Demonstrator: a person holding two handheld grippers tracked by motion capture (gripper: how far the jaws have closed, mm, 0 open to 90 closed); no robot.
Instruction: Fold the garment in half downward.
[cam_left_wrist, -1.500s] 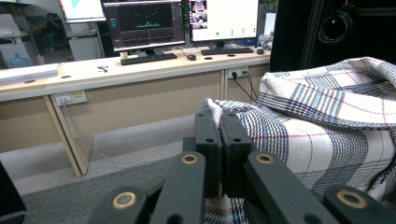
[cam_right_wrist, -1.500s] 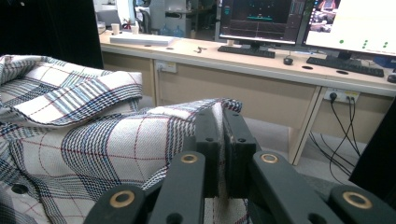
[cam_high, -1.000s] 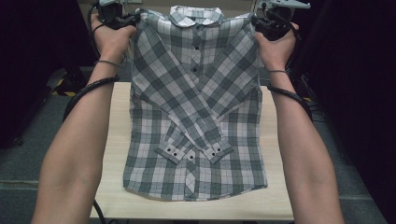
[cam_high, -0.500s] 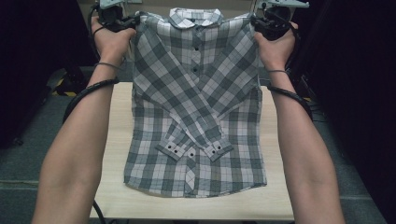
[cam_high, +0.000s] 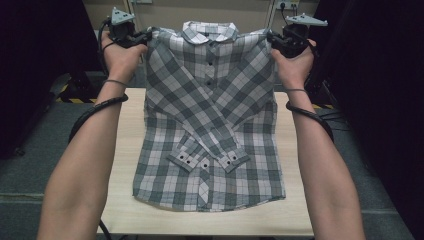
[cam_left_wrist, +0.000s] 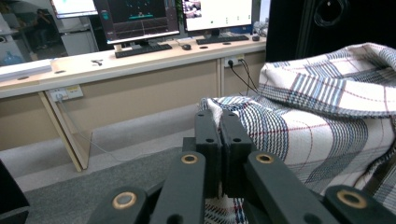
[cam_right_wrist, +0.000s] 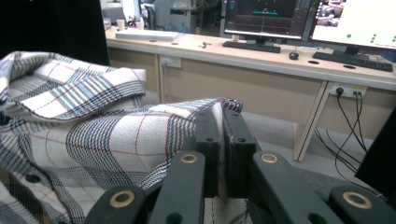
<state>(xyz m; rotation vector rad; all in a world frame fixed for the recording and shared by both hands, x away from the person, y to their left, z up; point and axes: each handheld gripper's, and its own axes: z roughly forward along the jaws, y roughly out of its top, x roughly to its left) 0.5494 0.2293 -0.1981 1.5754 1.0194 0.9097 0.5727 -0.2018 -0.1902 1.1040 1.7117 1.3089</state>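
High view: left tool (cam_high: 145, 36) and right tool (cam_high: 272, 39) pinch shirt (cam_high: 210, 115) shoulders

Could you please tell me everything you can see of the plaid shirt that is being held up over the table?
The plaid shirt is woven cloth checked in grey, white and blue with thin red lines. It has a rounded collar, a dark-buttoned front and long sleeves crossed over the chest, cuffs meeting low down. The left gripper and right gripper each pinch a shoulder, jaws shut on the cloth. It hangs front up, its hem resting on the wooden table.
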